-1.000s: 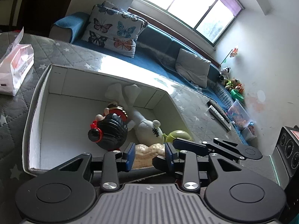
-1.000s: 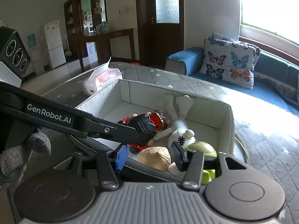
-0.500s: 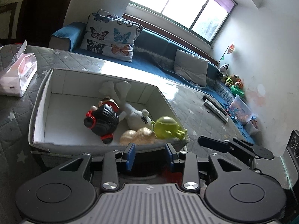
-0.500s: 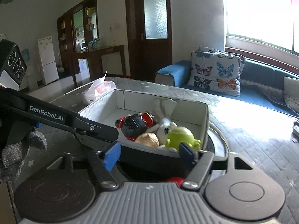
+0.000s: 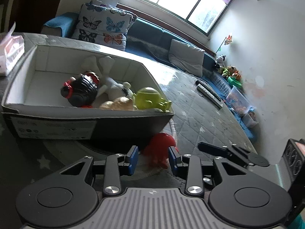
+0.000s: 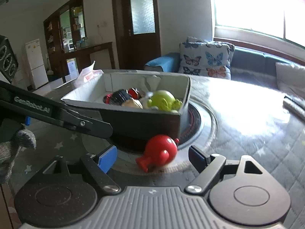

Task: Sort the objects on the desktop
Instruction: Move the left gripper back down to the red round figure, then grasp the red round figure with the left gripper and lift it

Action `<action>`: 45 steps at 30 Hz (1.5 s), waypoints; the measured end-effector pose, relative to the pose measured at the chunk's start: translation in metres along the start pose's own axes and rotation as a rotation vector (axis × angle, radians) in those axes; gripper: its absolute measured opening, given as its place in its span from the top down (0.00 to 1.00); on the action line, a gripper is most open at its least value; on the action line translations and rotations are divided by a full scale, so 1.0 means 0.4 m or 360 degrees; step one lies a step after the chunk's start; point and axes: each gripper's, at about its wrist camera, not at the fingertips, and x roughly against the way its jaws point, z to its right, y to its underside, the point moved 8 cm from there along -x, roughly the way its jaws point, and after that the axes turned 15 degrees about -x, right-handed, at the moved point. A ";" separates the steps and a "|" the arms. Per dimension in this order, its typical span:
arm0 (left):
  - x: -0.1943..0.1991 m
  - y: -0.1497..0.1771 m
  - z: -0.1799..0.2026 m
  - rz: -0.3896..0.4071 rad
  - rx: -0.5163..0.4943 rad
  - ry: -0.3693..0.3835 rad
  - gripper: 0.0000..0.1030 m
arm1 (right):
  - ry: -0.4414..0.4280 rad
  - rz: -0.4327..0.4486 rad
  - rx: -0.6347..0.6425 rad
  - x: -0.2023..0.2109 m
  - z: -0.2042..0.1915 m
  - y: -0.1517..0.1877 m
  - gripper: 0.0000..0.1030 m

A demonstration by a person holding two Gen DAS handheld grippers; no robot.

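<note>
A red round toy (image 5: 161,148) lies on the grey table just in front of the box's near corner; it also shows in the right wrist view (image 6: 160,152). My left gripper (image 5: 153,159) is open, its blue pads either side of the toy, not closed on it. My right gripper (image 6: 152,158) is open wide, with the toy between its fingers. The grey box (image 5: 57,122) holds a black-and-red toy (image 5: 82,90), a white plush (image 5: 118,89), a tan toy (image 5: 118,105) and a green toy (image 5: 148,98).
A tissue pack (image 5: 11,51) lies left of the box. Remote controls (image 5: 208,93) lie at the table's far right. A sofa with a butterfly cushion (image 5: 103,28) stands behind the table. A black device with dials (image 5: 294,162) is at the right edge.
Both grippers have pulled back from over the box and dropped lower. The red toy has come into view between the fingers. The right gripper has opened wider.
</note>
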 end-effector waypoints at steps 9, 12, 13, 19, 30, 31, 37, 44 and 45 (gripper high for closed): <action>-0.050 -0.005 0.021 -0.0017 0.0022 0.0041 0.64 | -0.0023 -0.0042 -0.0081 -0.037 0.024 0.028 0.18; -0.068 -0.009 0.022 -0.0026 0.0025 0.0043 0.64 | -0.0032 -0.0049 -0.0094 -0.050 0.024 0.030 0.19; -0.074 -0.010 0.024 -0.0030 0.0025 0.0046 0.64 | -0.0033 -0.0049 -0.0097 -0.054 0.024 0.031 0.19; -0.103 -0.018 0.038 -0.0038 0.0006 0.0075 0.64 | -0.0035 -0.0074 -0.0119 -0.078 0.030 0.038 0.20; -0.147 -0.009 0.034 -0.0094 0.0006 0.0086 0.64 | -0.0045 -0.0102 -0.0144 -0.107 0.028 0.042 0.35; -0.150 -0.008 0.032 -0.0097 0.0008 0.0087 0.64 | -0.0046 -0.0104 -0.0147 -0.109 0.028 0.042 0.36; -0.162 -0.006 0.021 -0.0098 0.0031 0.0099 0.64 | -0.0035 -0.0096 -0.0148 -0.112 0.029 0.039 0.41; -0.157 0.000 0.019 -0.0101 0.0048 0.0127 0.65 | -0.0022 -0.0093 -0.0140 -0.105 0.025 0.043 0.42; -0.153 0.001 0.019 -0.0099 0.0050 0.0132 0.65 | -0.0023 -0.0092 -0.0139 -0.102 0.023 0.043 0.42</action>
